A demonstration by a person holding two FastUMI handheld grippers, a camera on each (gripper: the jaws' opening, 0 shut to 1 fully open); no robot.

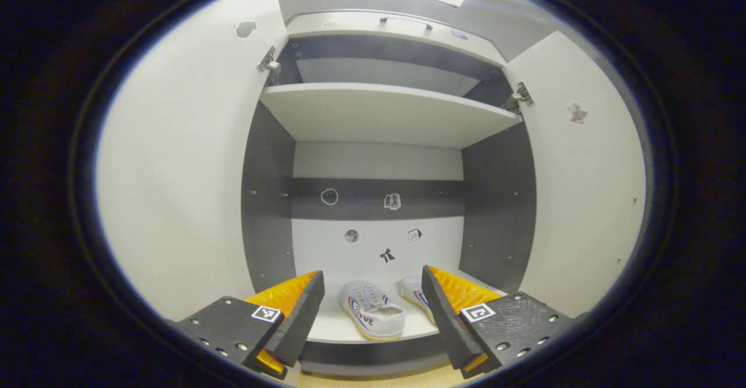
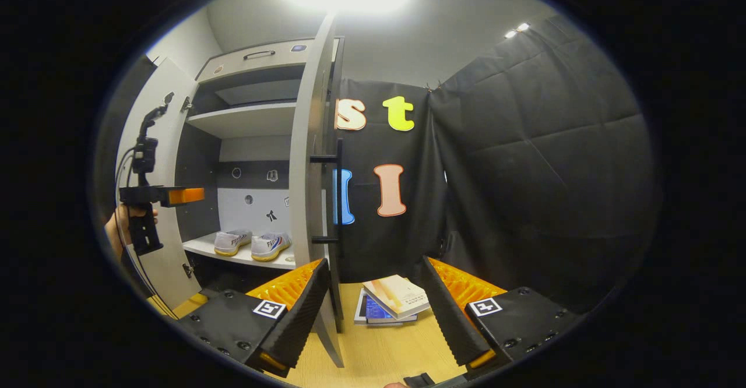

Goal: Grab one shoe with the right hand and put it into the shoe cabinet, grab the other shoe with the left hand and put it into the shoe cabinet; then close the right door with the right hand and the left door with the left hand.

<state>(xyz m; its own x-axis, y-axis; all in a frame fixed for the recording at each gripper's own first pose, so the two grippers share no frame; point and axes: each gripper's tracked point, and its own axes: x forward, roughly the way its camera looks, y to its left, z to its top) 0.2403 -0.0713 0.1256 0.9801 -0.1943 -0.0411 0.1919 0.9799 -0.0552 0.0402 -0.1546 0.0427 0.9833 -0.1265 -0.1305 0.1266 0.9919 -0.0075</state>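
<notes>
1. Nearest in the left gripper view, the left gripper (image 1: 373,312) has its fingers spread wide with nothing between them, held in front of the cabinet's bottom opening.
2. Just beyond those fingers, two shoes sit side by side on the cabinet's bottom shelf (image 1: 349,332): the left shoe (image 1: 373,317) lies in full sight, while the right shoe (image 1: 415,297) is partly hidden behind the gripper's right finger.
3. Farther in, small stickers dot the back panel (image 1: 373,242), and an upper shelf (image 1: 387,111) spans the cabinet above.
4. On either side, the left door (image 1: 186,172) and the right door (image 1: 583,178) both stand swung open.
5. Nearest in the right gripper view, the right gripper (image 2: 373,312) is also spread apart and holds nothing; the edge of the open right door stands just inside its left finger.
6. Beyond its fingers, a few books (image 2: 390,303) lie stacked on the wooden floor (image 2: 390,347).
7. Farther off to the left, a hand (image 2: 119,228) holds the left gripper before the open cabinet, where both shoes rest on the bottom shelf.
</notes>
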